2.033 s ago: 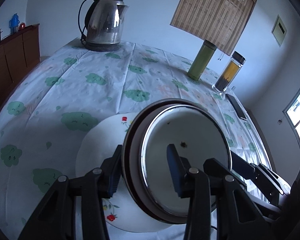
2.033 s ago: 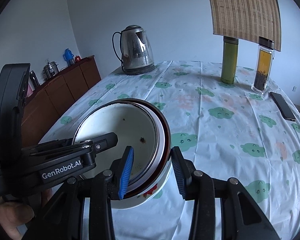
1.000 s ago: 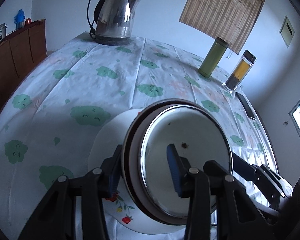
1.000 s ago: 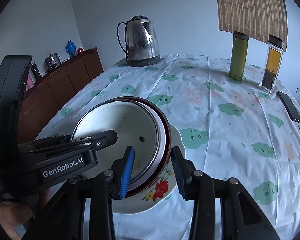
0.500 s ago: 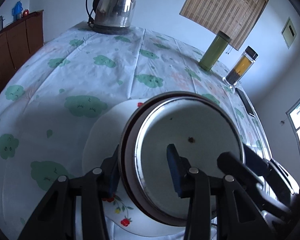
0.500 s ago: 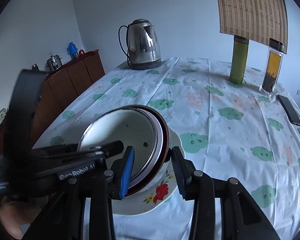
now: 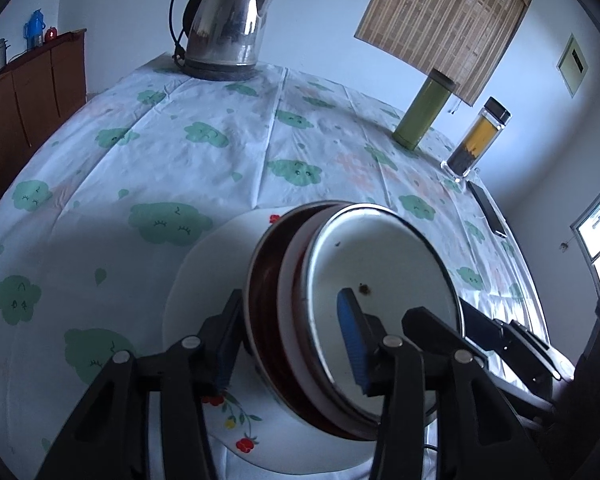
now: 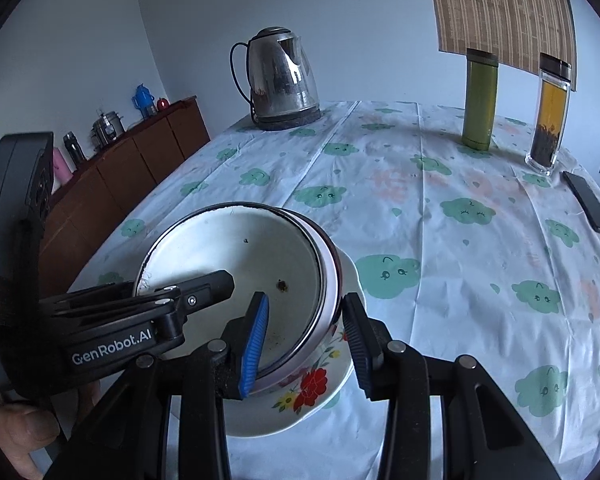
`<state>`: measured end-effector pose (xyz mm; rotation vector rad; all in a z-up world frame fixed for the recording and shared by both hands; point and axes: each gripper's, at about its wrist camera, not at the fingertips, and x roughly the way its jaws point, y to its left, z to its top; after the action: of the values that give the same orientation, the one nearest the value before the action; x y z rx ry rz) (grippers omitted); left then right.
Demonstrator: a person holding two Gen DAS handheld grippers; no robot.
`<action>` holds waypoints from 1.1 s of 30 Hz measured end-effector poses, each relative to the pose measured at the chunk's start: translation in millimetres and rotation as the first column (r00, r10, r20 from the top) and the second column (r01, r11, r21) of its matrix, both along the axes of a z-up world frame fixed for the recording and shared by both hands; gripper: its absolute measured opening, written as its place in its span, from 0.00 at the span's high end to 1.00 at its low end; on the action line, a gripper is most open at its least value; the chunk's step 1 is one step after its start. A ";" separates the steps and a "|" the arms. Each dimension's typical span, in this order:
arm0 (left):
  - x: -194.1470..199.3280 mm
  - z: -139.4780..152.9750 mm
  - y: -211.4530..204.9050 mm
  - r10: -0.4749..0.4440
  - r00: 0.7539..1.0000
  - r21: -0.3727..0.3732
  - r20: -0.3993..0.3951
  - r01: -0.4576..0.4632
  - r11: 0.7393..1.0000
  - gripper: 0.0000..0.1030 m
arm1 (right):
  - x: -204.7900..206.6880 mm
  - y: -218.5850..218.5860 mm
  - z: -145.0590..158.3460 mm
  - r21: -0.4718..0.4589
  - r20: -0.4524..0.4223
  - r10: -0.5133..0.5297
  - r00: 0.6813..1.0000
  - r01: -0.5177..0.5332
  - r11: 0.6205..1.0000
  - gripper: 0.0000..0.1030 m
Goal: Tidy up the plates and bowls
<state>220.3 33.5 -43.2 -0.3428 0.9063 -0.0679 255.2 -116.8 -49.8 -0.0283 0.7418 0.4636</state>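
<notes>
Left gripper (image 7: 288,344) and right gripper (image 8: 306,336), jaws just easing apart, straddle opposite rims of bowls (image 8: 240,264), settling them onto plate (image 8: 332,392) near table (image 8: 440,208) edge.

- A steel kettle (image 8: 280,80) stands at the far end of a cloud-print tablecloth (image 8: 440,240).
- A green flask (image 8: 480,100) and tea bottle (image 8: 550,114) stand side by side; a phone (image 8: 588,202) lies near.
- A wooden cabinet (image 8: 140,160) lines the wall.
</notes>
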 end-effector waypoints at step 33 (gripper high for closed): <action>-41.5 57.3 -14.2 0.077 0.903 0.221 0.424 -0.186 0.957 0.13 | -47.5 -28.3 39.0 0.039 0.537 -0.070 0.841 0.059 0.998 0.27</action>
<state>178.8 19.3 14.1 -0.1367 0.4614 0.1017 207.7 -145.0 -10.8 -0.1100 0.1796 0.3722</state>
